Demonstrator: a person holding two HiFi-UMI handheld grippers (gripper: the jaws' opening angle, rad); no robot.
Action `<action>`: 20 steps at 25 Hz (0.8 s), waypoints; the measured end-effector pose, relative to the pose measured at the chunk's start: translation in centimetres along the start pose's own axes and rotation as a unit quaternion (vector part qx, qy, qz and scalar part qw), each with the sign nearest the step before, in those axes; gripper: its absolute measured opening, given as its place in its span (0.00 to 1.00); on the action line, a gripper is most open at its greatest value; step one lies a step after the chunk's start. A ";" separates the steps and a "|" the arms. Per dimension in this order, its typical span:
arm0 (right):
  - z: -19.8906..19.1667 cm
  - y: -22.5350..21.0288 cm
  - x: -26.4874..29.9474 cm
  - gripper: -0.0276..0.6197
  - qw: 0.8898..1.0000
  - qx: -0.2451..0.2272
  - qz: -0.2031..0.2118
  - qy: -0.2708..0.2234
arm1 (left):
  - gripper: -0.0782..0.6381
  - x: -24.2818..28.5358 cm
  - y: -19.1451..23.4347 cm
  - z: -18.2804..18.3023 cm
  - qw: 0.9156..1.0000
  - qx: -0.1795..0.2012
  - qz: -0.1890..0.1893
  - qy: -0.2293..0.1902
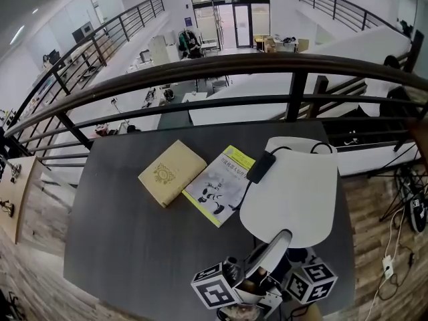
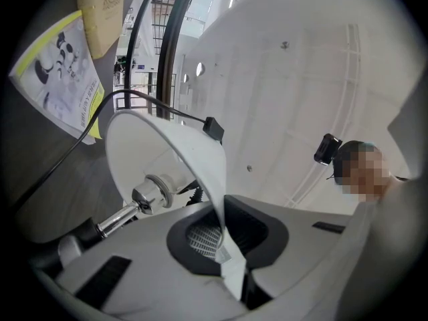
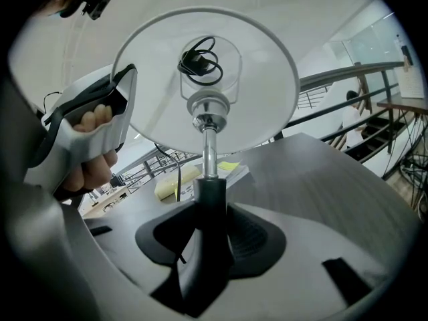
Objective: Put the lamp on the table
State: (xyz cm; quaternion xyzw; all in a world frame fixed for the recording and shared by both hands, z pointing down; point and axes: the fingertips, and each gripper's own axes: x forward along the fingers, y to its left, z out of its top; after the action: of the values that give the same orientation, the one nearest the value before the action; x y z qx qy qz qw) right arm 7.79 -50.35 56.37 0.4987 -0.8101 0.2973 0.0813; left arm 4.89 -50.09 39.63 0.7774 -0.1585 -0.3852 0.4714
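Lamp (image 1: 291,192) over the near right part of the table (image 1: 120,246), carried between both grippers at the near edge. Stem leaning away from the near edge, with the white shade (image 2: 200,152) toward the middle of the table. Base in no view; contact with the table not determinable. Left gripper (image 2: 224,246): jaws almost fully together, pinched on the thin rim of the shade, with the rim running straight down between the two pads. Right gripper (image 3: 210,226): jaws closed firmly on the dark lower sleeve (image 3: 210,196) of the stem, with the chrome rod (image 3: 208,149) rising from that sleeve to the socket inside the shade. Both marker cubes side by side at the near edge, just below the shade in the head view. Hand (image 3: 90,152) wrapped around the body of the left gripper, seen at the left of the right gripper view. Black cord (image 1: 321,146) looped over the top of the shade; black plug block (image 1: 261,167) at the left edge of the shade, over the right corner of the booklet (image 1: 219,184). Tan book (image 1: 172,172) flat near the middle of the table, toward the far edge, just left of the booklet. Dark railing (image 1: 200,69) beyond the far edge.
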 end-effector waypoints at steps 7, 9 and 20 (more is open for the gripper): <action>-0.1 0.0 -0.2 0.30 1.000 -0.003 -0.006 -0.006 | 0.15 -0.1 -0.1 -0.3 1.000 0.000 -0.006 0.002; 0.0 0.0 -0.2 0.30 1.000 -0.006 -0.006 -0.007 | 0.15 -0.1 -0.3 -0.4 1.000 0.002 -0.007 0.003; -0.4 0.5 -0.8 0.31 0.999 -0.024 -0.017 -0.015 | 0.15 -1.3 -1.0 -0.8 1.000 0.006 -0.013 -0.002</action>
State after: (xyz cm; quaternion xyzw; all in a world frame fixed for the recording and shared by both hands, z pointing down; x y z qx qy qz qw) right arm 7.74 -49.38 56.11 0.5143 -0.8098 0.2688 0.0859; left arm 4.52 -48.28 39.64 0.7816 -0.1512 -0.3917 0.4613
